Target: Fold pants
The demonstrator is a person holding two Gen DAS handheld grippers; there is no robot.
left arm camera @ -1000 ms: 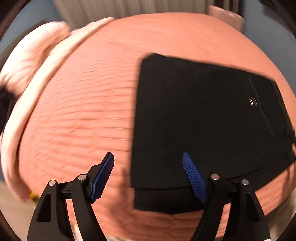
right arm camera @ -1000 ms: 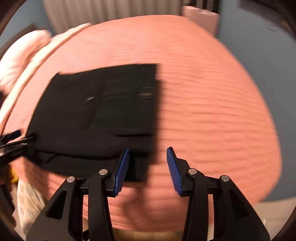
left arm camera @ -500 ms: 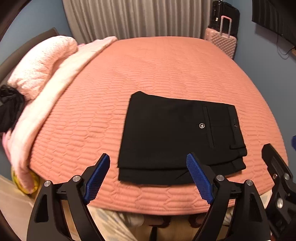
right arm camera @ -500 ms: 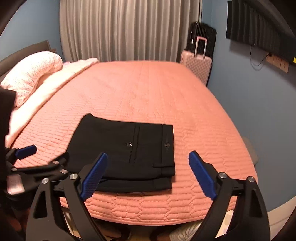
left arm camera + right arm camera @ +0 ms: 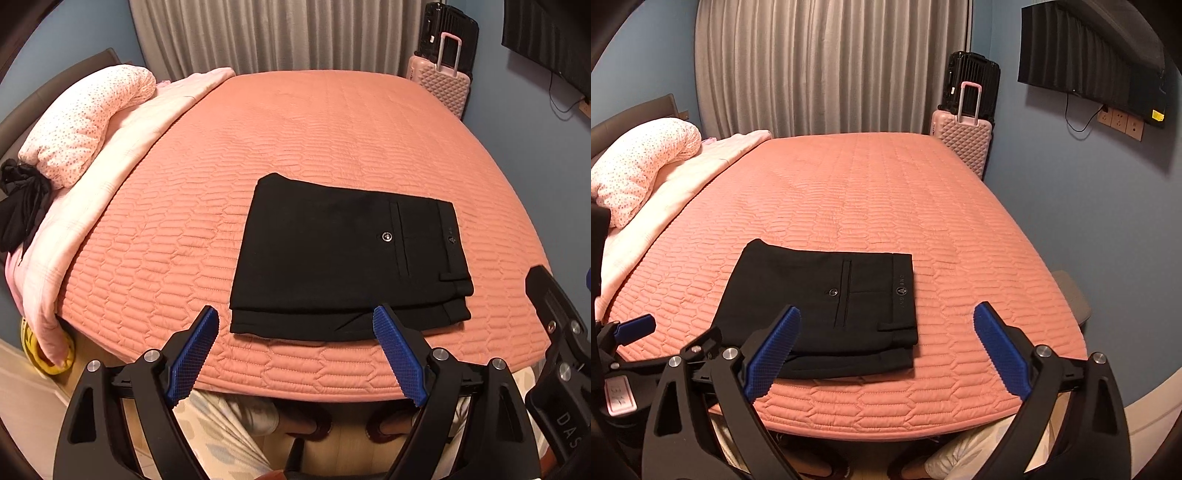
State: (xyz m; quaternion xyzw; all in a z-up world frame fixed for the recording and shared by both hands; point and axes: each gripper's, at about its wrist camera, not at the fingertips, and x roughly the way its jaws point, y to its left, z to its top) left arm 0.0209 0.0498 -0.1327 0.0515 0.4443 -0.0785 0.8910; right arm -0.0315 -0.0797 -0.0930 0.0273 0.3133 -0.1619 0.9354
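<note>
My left claw (image 5: 295, 332) is spread wide with nothing between its blue pads (image 5: 192, 356), and it hangs above the near edge of the bed (image 5: 332, 129). Its jaws opened earlier in the last second and have held that spread since. My right claw (image 5: 886, 332) is likewise gaping and empty; its jaws have just been opening further, and no cloth is caught in them.

The black pants (image 5: 343, 254) lie folded into a flat rectangle on the salmon quilted bedspread, close to the near edge and clear of both claws. The waistband sits on the right side of the stack, with a back pocket and its button (image 5: 386, 236) facing up. A lower layer peeks out along the near edge.

At the left a pink speckled pillow (image 5: 85, 122) rests on a pale blanket (image 5: 110, 173), and beside it lies a dark bundle (image 5: 20, 206), possibly clothing. A pink suitcase (image 5: 962, 144) stands at the far corner by the grey curtain (image 5: 831, 66).
</note>
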